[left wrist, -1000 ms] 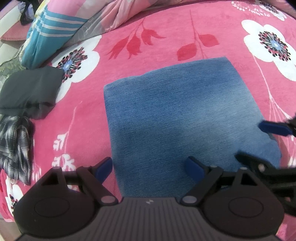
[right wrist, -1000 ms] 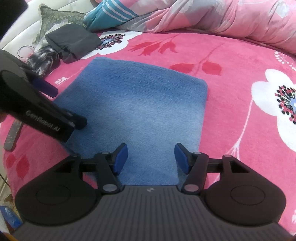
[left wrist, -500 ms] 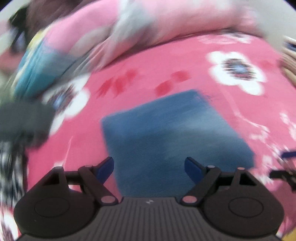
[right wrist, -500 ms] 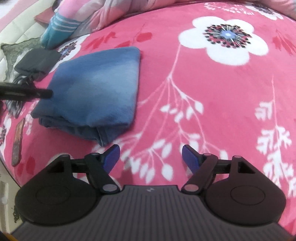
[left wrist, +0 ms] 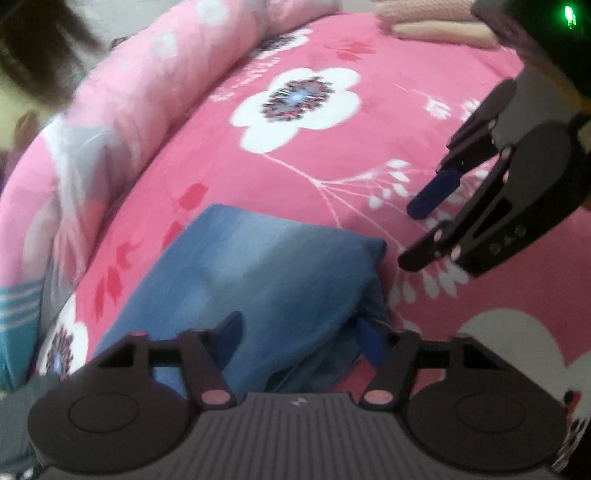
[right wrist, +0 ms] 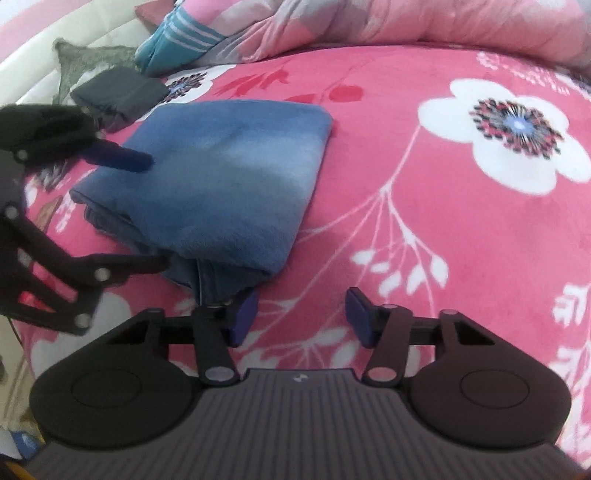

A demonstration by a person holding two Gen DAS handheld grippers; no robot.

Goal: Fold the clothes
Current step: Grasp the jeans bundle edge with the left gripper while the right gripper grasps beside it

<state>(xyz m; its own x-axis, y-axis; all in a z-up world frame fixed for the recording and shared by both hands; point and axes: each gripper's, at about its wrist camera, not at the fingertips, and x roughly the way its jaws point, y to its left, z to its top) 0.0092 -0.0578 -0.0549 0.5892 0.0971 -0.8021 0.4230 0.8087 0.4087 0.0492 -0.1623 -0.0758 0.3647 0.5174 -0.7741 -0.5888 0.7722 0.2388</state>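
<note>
We have the folded denim garment (left wrist: 258, 273) lying flat on the bed (left wrist: 369, 177), a thick blue square with its layered open edges facing us and the smooth fold on the far side. Our left gripper (left wrist: 297, 338) sits right over the near corner: its fingers straddle the stacked layers and are closing, cloth between them, pads not clearly pressing yet so we call it not gripped. Our right gripper (right wrist: 301, 315) is just beside the same near corner but off to the garment's right; its left finger touches or nearly touches the edge, the gap between the fingers shows only bed cover, and these fingers are closing too, on nothing. So the left hand is nearer; the bundle lies ahead and left of the right fingers, running away from us toward the pillows (right wrist: 406, 26). Judging from this, folding looks done and the next move is lifting or shifting the bundle. Surface is a soft pink fleece cover with white flowers; a dark folded item (right wrist: 118, 92) and a teal striped cloth (right wrist: 177, 40) sit beyond at the bed's far left.
</note>
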